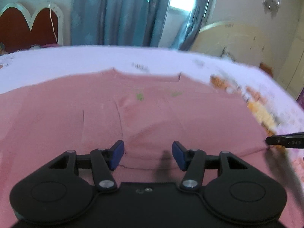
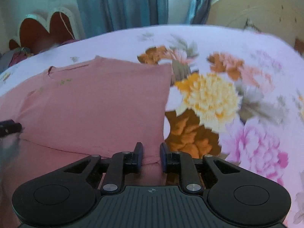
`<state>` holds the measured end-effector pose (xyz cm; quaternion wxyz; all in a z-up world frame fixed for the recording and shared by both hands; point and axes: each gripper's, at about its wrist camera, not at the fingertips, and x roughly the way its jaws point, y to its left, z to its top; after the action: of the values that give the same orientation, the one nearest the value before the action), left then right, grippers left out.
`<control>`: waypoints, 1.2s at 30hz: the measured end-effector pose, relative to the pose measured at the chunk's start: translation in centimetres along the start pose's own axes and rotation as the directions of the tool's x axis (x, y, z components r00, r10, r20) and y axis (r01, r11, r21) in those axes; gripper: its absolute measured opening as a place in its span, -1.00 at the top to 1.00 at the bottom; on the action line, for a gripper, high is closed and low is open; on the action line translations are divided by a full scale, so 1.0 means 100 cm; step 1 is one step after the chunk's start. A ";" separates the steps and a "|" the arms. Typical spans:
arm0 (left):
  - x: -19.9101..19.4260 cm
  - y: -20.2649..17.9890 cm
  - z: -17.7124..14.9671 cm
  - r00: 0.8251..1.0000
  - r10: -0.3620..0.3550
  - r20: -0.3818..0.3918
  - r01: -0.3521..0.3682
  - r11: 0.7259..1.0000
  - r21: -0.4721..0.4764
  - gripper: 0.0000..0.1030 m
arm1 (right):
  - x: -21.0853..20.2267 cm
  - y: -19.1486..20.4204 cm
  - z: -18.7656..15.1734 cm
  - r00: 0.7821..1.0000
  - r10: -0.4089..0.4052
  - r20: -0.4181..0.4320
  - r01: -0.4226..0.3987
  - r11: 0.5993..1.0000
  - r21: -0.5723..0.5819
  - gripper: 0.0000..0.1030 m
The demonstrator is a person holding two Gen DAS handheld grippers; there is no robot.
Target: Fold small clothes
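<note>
A pink top [image 1: 133,114] lies spread on the bed, its neckline on the far side with small green marks below it. My left gripper [image 1: 148,150] is open over the near hem. A fold of pink cloth lies between its blue pads [image 1: 117,153], and neither pad presses on it. In the right wrist view the pink top [image 2: 95,104] ends in a straight right edge. My right gripper [image 2: 151,152] is shut on the hem at the near right corner. Its black tip [image 1: 283,142] shows at the left view's right edge. The left gripper [image 2: 10,127] shows at the right view's left edge.
The bed sheet [image 2: 256,66] is pale lilac with large orange, yellow and pink flowers right of the top. Behind the bed stand a red headboard with a white frame [image 1: 28,26], blue curtains [image 1: 114,13] and a cream rounded panel [image 1: 233,38]. The bed's right edge is close.
</note>
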<state>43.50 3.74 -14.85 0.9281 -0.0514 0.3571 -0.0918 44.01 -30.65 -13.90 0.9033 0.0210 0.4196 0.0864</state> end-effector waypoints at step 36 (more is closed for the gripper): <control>-0.186 0.450 -0.077 0.877 0.470 0.100 -0.162 0.485 -0.859 0.09 | 0.007 0.157 0.034 0.996 0.067 0.058 -0.079 0.969 0.235 0.08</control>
<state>30.81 51.32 -15.63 0.8366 -0.4295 0.2034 0.2725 44.86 -15.01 -10.48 0.9006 0.1463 0.4035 0.0681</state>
